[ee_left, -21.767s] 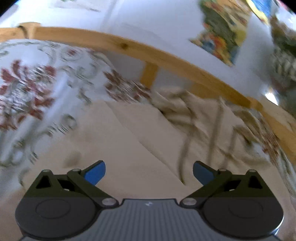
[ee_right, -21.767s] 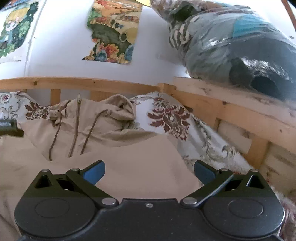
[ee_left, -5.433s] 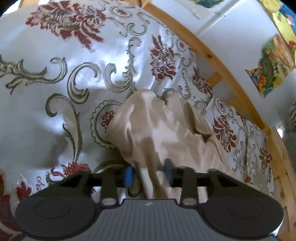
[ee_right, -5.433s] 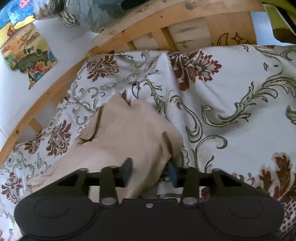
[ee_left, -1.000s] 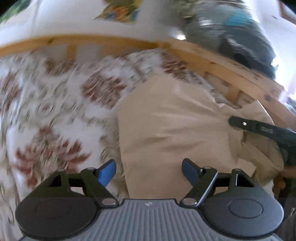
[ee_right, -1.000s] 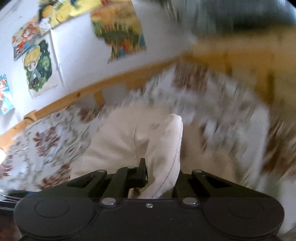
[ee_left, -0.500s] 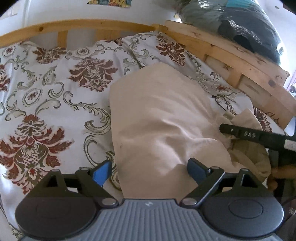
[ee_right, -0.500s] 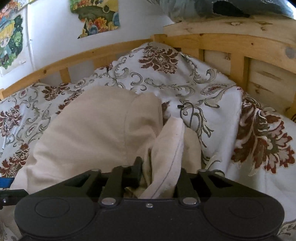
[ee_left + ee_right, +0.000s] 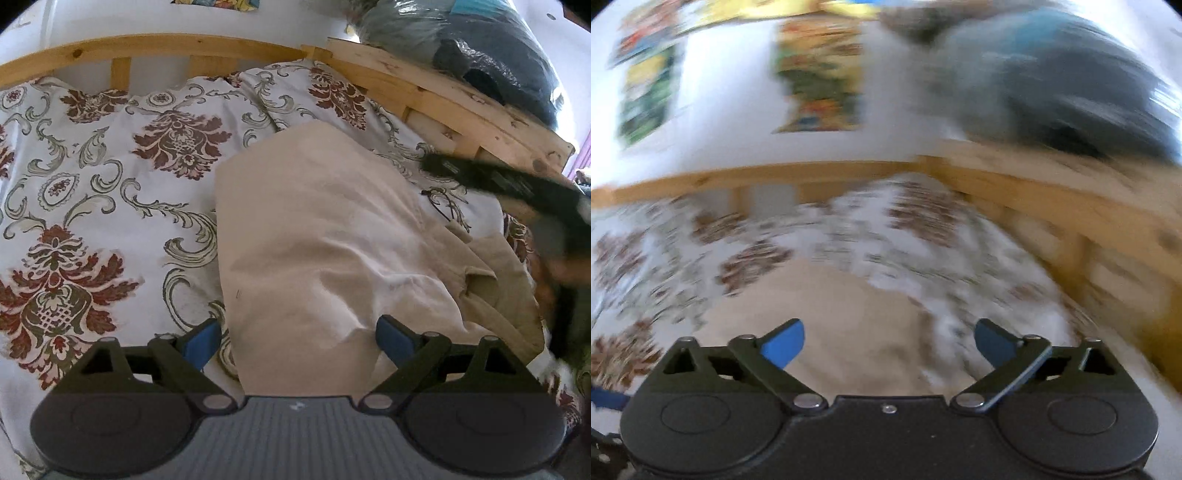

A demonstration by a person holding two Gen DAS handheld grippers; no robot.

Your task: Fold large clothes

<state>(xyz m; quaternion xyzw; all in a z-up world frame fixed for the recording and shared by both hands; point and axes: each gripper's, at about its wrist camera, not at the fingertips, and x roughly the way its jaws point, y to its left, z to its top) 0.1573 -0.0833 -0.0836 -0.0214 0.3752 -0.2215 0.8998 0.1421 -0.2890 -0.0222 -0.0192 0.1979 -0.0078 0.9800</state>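
Jacket (image 9: 325, 236) lies folded on the bed (image 9: 110, 206) (nothing gripped), so left tongs (image 9: 297, 338) and right tongs (image 9: 889, 341) are opening wide, empty.

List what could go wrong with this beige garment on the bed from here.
1. The beige garment is bunched and layered at its right end, beside the opening right gripper; left so, the fold may end up lopsided.
2. A dark drawstring lies loose on the patterned bedspread and could catch a finger.
3. The left gripper, opening, straddles the near edge; closing carelessly may pinch the bedspread too.
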